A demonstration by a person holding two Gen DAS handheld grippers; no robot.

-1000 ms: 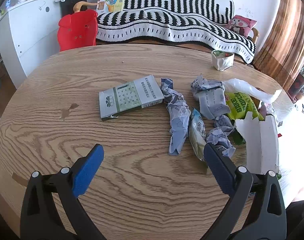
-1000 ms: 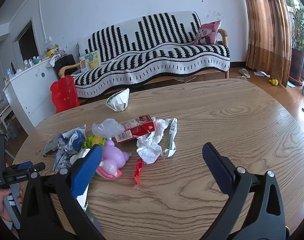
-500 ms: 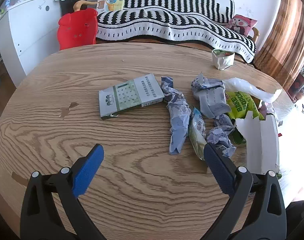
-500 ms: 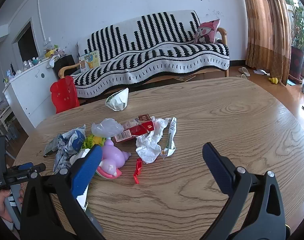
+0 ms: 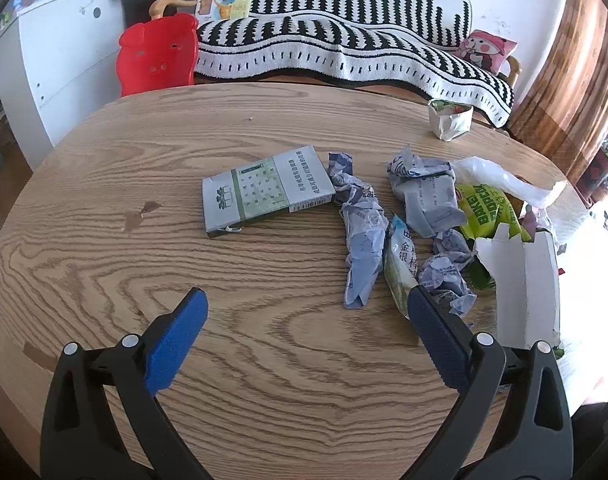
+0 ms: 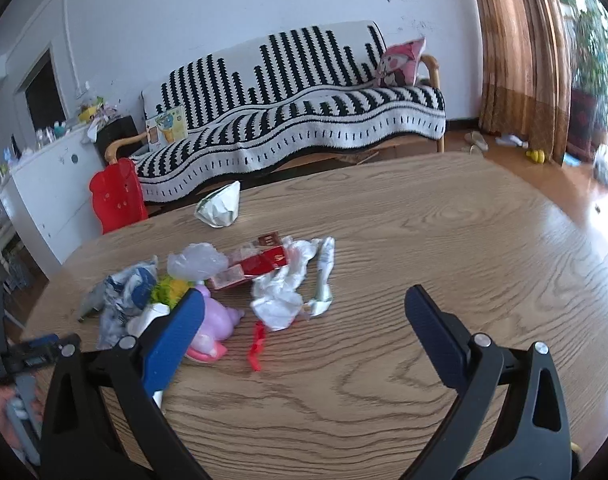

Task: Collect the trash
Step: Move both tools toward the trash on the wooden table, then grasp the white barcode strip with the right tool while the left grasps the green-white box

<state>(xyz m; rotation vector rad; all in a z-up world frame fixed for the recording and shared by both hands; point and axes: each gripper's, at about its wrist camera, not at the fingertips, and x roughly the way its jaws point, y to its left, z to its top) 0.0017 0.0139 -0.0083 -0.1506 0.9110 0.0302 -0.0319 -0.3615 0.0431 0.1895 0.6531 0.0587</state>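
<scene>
Trash lies scattered on a round wooden table. In the left wrist view: a grey-green flat box, a crumpled blue-grey wrapper, a pale snack packet, a green bag and a torn white carton. My left gripper is open and empty, short of the wrappers. In the right wrist view: a red packet, crumpled white paper, a pink toy and a red scrap. My right gripper is open and empty, just short of the white paper.
A folded paper cup stands near the table's far edge; it also shows in the right wrist view. A striped sofa, a red chair and a white cabinet stand beyond the table.
Both grippers stay open and nearly still; the right wrist view has shifted very slightly. Nothing on the table has moved.
</scene>
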